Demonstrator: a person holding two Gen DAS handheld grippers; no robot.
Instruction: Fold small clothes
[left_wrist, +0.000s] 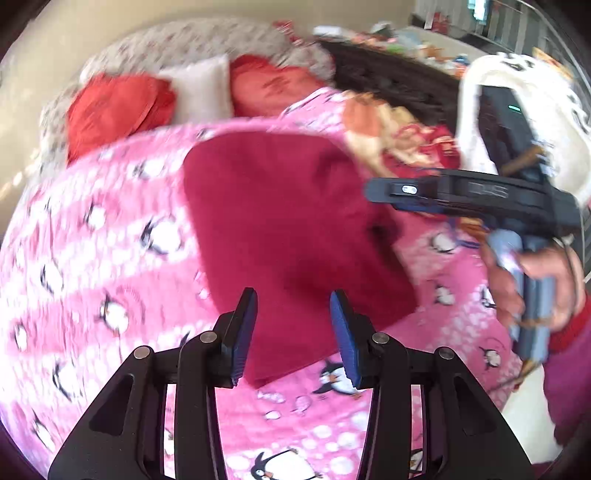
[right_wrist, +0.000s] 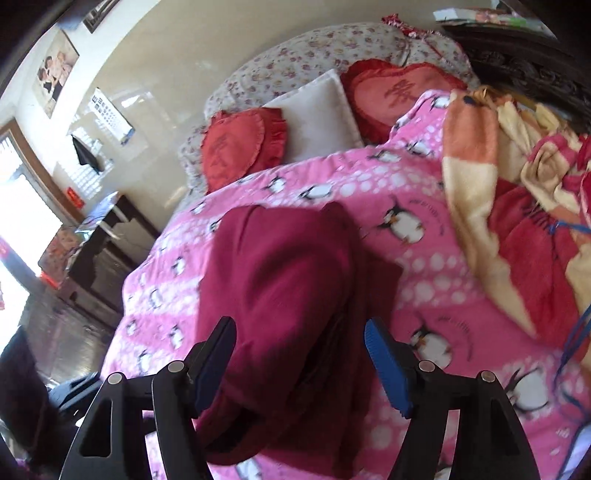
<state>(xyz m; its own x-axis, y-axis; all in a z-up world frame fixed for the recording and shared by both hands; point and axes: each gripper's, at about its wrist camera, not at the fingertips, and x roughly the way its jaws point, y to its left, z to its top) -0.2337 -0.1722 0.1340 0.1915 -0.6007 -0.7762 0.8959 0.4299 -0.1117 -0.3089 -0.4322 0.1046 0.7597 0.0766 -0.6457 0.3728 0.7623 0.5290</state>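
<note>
A dark red garment (left_wrist: 288, 236) lies folded into a rough rectangle on the pink penguin blanket (left_wrist: 96, 258). My left gripper (left_wrist: 293, 332) is open and empty, hovering over the garment's near edge. The right gripper (left_wrist: 402, 190) shows in the left wrist view, held in a hand at the right, beside the garment's right edge. In the right wrist view the garment (right_wrist: 288, 295) looks bunched and layered, and my right gripper (right_wrist: 301, 354) is open above its near part, holding nothing.
Two red heart cushions (right_wrist: 240, 147) and a white pillow (right_wrist: 317, 114) lie at the bed's head. A crumpled orange, yellow and red blanket (right_wrist: 517, 206) lies on the right. A dark wooden cabinet (right_wrist: 107, 251) stands left of the bed.
</note>
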